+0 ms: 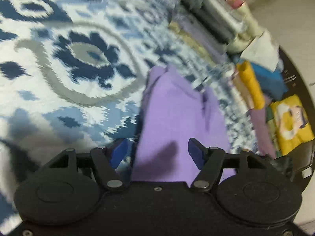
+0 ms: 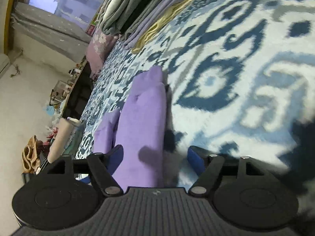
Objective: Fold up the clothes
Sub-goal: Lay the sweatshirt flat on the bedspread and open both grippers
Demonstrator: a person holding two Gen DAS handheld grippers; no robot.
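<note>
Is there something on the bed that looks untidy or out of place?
Only the purple garment: it lies bunched in a narrow, uneven strip on the patterned bedspread, unlike the neatly folded stacks behind. Nothing seems spilled or damaged.

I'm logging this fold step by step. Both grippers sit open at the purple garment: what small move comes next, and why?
Probably close both grippers on the purple garment. Fabric already lies between each pair of spread fingers, ungripped, on the patterned bedspread.

Motion blur smears the folded stack in the left wrist view, the purple garment runs out of sight beneath both gripper bodies, and the small shelf clutter stays too tiny to identify
</note>
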